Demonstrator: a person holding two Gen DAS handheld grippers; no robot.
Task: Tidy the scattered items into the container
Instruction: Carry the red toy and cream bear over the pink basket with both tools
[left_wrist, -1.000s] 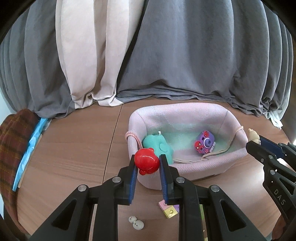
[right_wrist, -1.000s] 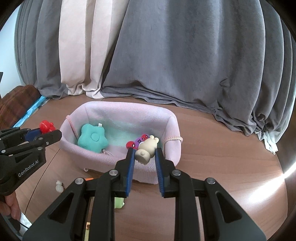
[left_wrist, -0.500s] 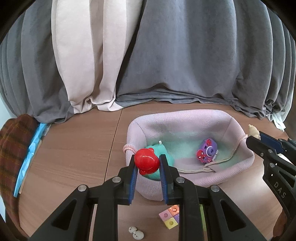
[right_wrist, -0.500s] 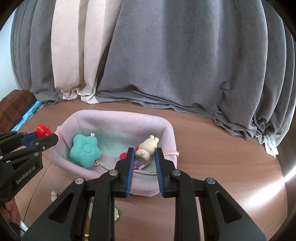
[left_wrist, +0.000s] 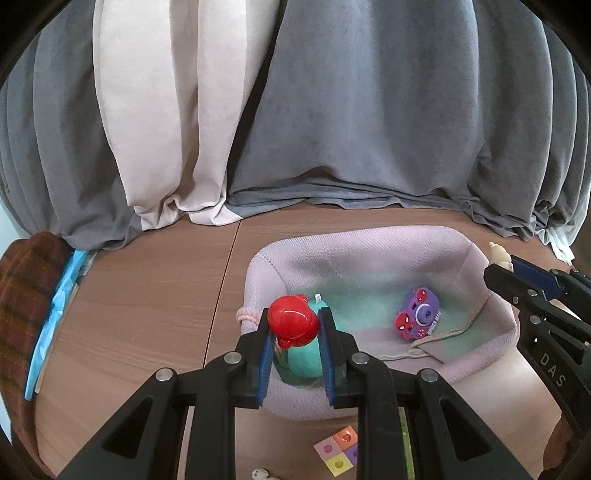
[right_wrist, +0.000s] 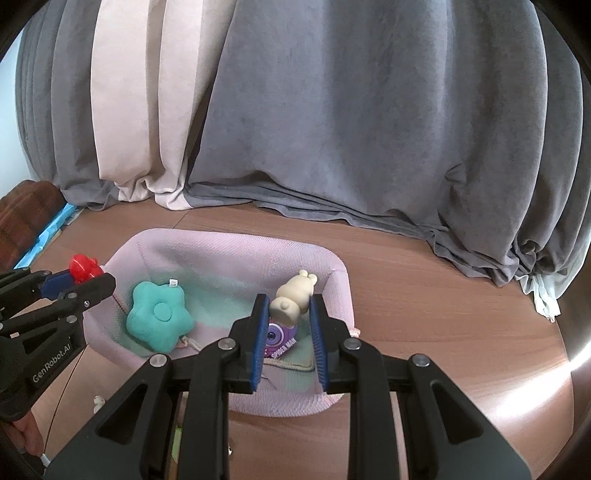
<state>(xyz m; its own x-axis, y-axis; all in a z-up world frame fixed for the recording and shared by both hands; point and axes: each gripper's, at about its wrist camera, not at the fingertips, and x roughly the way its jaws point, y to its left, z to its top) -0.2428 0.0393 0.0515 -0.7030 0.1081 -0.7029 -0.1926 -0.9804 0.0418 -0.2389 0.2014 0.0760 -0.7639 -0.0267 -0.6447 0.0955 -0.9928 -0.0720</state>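
A pink fabric basket (left_wrist: 369, 243) (right_wrist: 236, 245) stands on the wooden table. It holds a teal flower cushion (right_wrist: 159, 319) (left_wrist: 301, 360) and a purple toy camera (left_wrist: 417, 317) (right_wrist: 279, 338). My left gripper (left_wrist: 294, 326) is shut on a red toy (left_wrist: 293, 320) above the basket's left end; it also shows in the right wrist view (right_wrist: 83, 267). My right gripper (right_wrist: 286, 308) is shut on a cream bear figure (right_wrist: 293, 297) above the basket's right end, over the camera.
A coloured square block (left_wrist: 338, 450) and a small white figure (left_wrist: 260, 473) (right_wrist: 98, 400) lie on the table in front of the basket. Grey and cream curtains (left_wrist: 295, 110) hang behind. A brown plaid cloth (left_wrist: 22, 295) lies at the far left.
Both grippers have risen and moved forward over the basket with their toys still held. The basket now sits lower and nearer in both views.
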